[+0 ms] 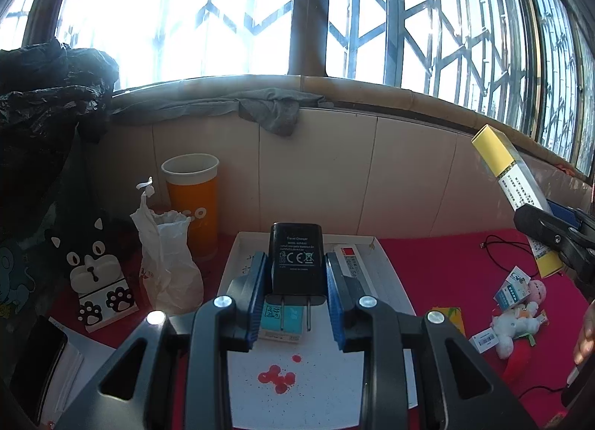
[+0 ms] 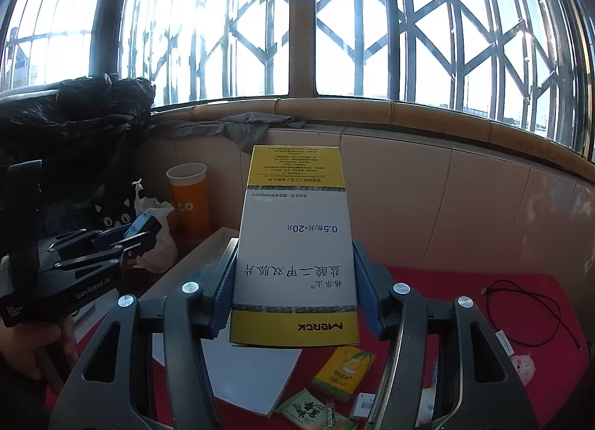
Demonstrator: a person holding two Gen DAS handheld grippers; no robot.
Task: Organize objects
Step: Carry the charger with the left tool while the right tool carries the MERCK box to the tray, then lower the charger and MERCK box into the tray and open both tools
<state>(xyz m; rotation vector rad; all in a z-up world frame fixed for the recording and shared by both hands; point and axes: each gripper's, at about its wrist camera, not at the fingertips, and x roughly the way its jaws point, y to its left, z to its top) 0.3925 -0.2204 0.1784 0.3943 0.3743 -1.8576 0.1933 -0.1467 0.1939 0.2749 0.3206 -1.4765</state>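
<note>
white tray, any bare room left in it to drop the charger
The white tray is bare in front, around the red blotches, and along its right side. Its back is crowded: a teal box under the black charger, a long white box beside it.

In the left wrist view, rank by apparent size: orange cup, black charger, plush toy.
1. orange cup
2. black charger, though it is nearer the camera, so unsure
3. plush toy

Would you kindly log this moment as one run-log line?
left hand-held gripper: shut on black charger | right hand-held gripper: shut on medicine box | both above white tray
</note>
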